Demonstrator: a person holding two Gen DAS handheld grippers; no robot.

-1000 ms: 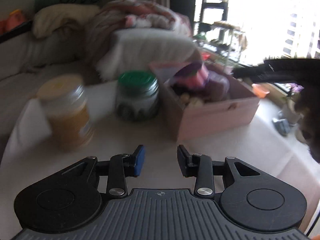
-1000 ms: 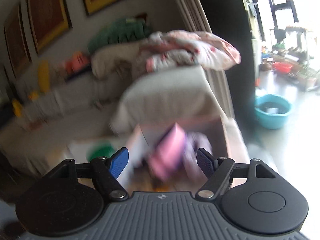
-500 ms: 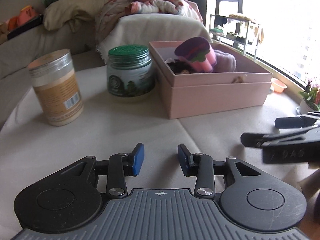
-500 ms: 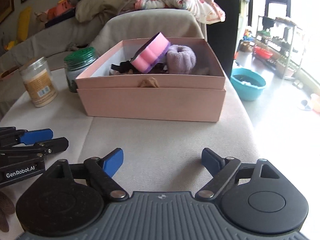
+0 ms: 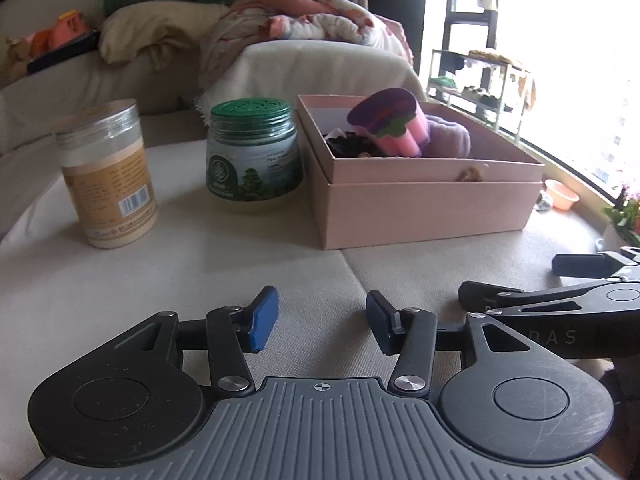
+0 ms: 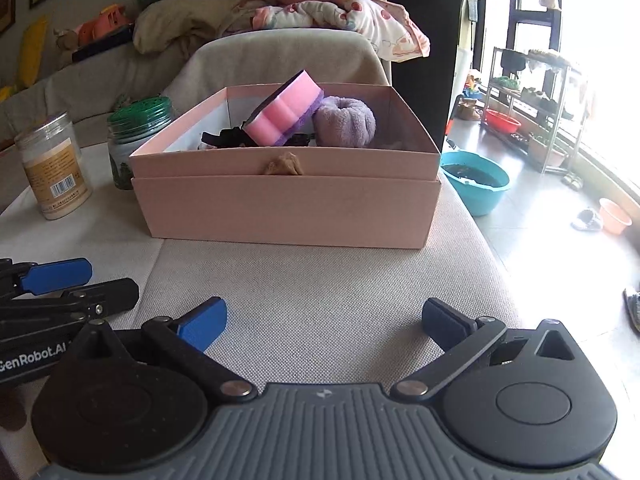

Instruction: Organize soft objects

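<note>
Toward the far edge of the table [image 6: 320, 304], I see the pink box [image 6: 288, 208] sitting with its soft things inside: a pink and purple sponge [image 6: 284, 114] leaning up against a rolled purple towel [image 6: 344, 122], with something black [image 6: 228, 138] lying low beside them that I cannot make out. A small tan scrap [image 6: 282, 166] hangs over the box's near wall. My left gripper [image 5: 320, 320] sits low over the near edge of the table, its blue pads parted with nothing between them. My right gripper [image 6: 322, 320] is just beside it on the same edge, spread wider and likewise empty. Both are well short of the box. Off to the left of the box, toward the table's far left corner, stand a green-lidded jar [image 5: 252, 152] just beside the box and a tan jar [image 5: 106, 172] a little further out.
</note>
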